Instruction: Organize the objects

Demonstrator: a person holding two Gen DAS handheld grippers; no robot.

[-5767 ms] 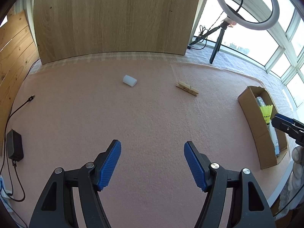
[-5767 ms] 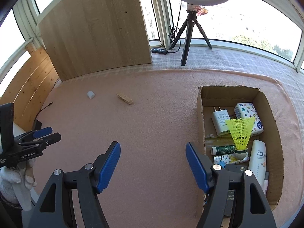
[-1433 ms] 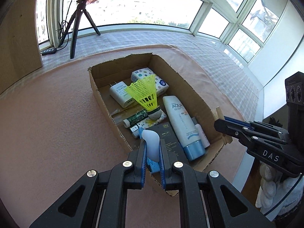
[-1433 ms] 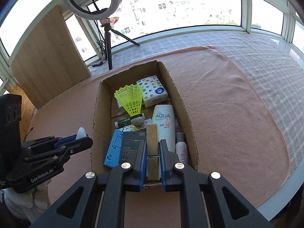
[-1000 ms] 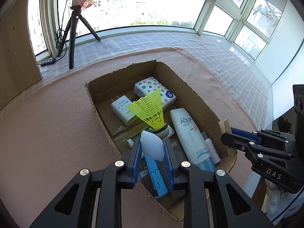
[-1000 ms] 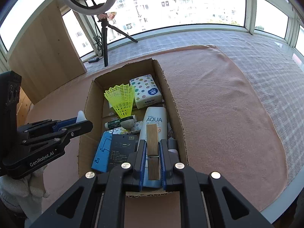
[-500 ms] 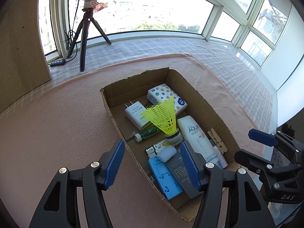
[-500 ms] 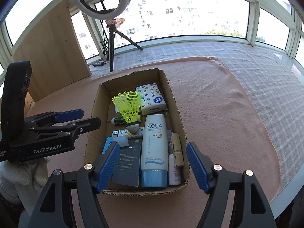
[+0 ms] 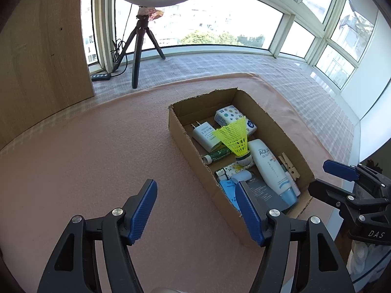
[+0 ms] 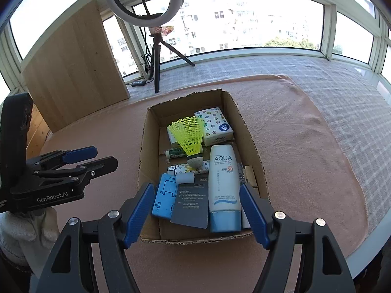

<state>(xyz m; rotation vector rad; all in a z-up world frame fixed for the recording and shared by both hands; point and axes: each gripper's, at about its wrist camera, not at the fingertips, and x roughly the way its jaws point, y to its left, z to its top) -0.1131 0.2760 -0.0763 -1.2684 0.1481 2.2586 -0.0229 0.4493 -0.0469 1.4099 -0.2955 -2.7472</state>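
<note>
A cardboard box [image 9: 185,150] [image 10: 144,146] sits on the pink cloth. In it lie the small white cylinder [image 9: 242,177] [image 10: 185,178] and the wooden clothespin [image 9: 289,164] [image 10: 250,174], beside a yellow shuttlecock [image 10: 189,134], an AQUA tube [image 10: 223,183], a blue holder [image 10: 165,196] and a tissue pack [image 10: 212,124]. My left gripper [image 9: 196,213] is open and empty, left of the box's near end. My right gripper [image 10: 196,213] is open and empty, above the box's near end. Each gripper shows in the other's view, the right [image 9: 342,180] and the left [image 10: 85,158].
A ring light on a tripod [image 10: 156,48] and a power strip [image 9: 101,77] stand at the back by the windows. A wooden panel [image 10: 73,66] leans at the back left. The table's edge [image 10: 361,246] runs near the box on the right.
Both grippers dropped their loads into the box, the left the white cylinder, the right the clothespin. In the last half second both drew back and up, open; the left swung left.
</note>
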